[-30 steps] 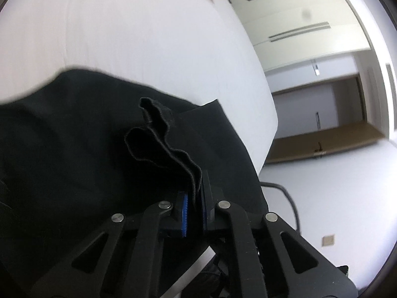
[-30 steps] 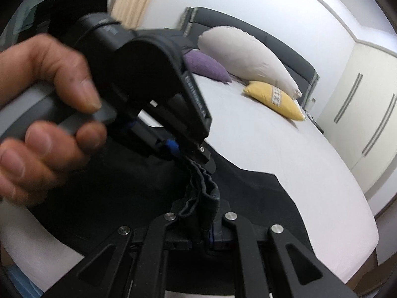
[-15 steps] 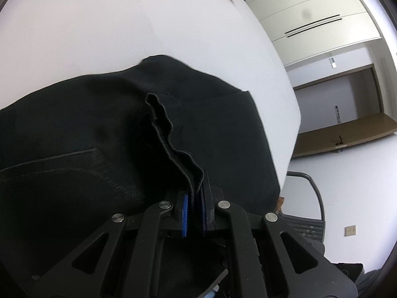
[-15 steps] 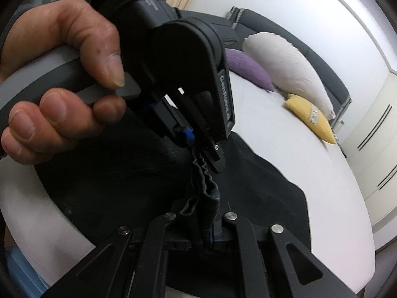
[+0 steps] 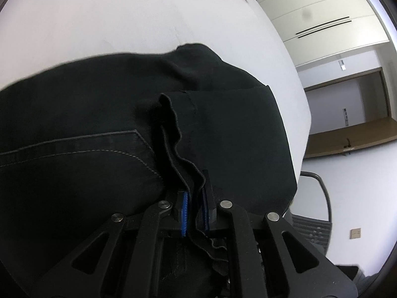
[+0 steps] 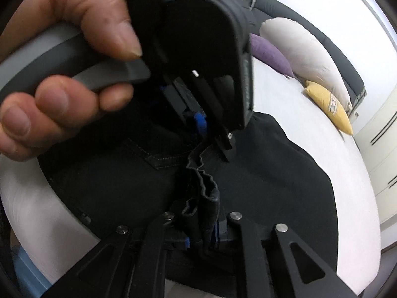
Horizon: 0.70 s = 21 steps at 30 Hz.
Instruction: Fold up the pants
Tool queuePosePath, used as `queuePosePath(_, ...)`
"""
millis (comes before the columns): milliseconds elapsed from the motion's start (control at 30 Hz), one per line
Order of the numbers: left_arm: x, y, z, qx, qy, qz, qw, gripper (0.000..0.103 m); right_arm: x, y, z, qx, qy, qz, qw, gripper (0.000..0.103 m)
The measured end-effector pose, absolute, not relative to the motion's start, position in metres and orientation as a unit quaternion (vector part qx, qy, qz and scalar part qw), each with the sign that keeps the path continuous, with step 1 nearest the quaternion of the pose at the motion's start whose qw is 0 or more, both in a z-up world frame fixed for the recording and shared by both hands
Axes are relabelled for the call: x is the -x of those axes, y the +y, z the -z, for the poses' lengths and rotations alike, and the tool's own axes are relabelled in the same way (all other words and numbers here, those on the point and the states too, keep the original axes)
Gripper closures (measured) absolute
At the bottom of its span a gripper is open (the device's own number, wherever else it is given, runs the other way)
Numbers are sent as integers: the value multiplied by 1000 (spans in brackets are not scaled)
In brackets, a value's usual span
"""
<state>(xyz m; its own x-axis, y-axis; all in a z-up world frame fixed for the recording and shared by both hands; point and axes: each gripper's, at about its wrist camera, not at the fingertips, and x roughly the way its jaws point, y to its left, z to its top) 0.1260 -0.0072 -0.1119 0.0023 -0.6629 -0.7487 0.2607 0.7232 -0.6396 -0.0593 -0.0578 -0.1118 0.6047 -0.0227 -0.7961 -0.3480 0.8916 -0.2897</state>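
Pants [image 5: 104,168] lie doubled over on the bed [image 5: 129,17], hem edge laid across the seat pocket. My left claw [image 5: 194,206] pinches the hem; my right claw [image 6: 202,226] is opening, hem bunched between its pads. Remaining, I'd judge: release, flatten, maybe another fold.

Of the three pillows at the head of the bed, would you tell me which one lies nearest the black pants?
The yellow pillow. It lies furthest down the bed, closest to the black pants; the white pillow and purple pillow lie behind it by the headboard.
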Motion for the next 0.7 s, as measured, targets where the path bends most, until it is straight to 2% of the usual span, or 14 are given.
queuePosePath(133, -123, -1, 96, 142, 615, 313, 710, 93, 62, -82, 92, 135, 463, -138, 865, 58)
queuePosePath(300, -111, 25, 65, 127, 588, 265, 754, 93, 67, -165, 47, -43, 461, -210, 861, 58)
queuePosePath(433, -87, -3, 42, 132, 555, 310, 761, 93, 28, -268, 35, -171, 455, -198, 851, 57)
queuePosePath(567, -68, -37, 54, 125, 557, 338, 748, 93, -35, -346, 67, -303, 482, -200, 798, 55)
queuePosePath(700, -61, -41, 84, 128, 589, 320, 731, 93, -80, -370, 108, -373, 492, -223, 754, 55)
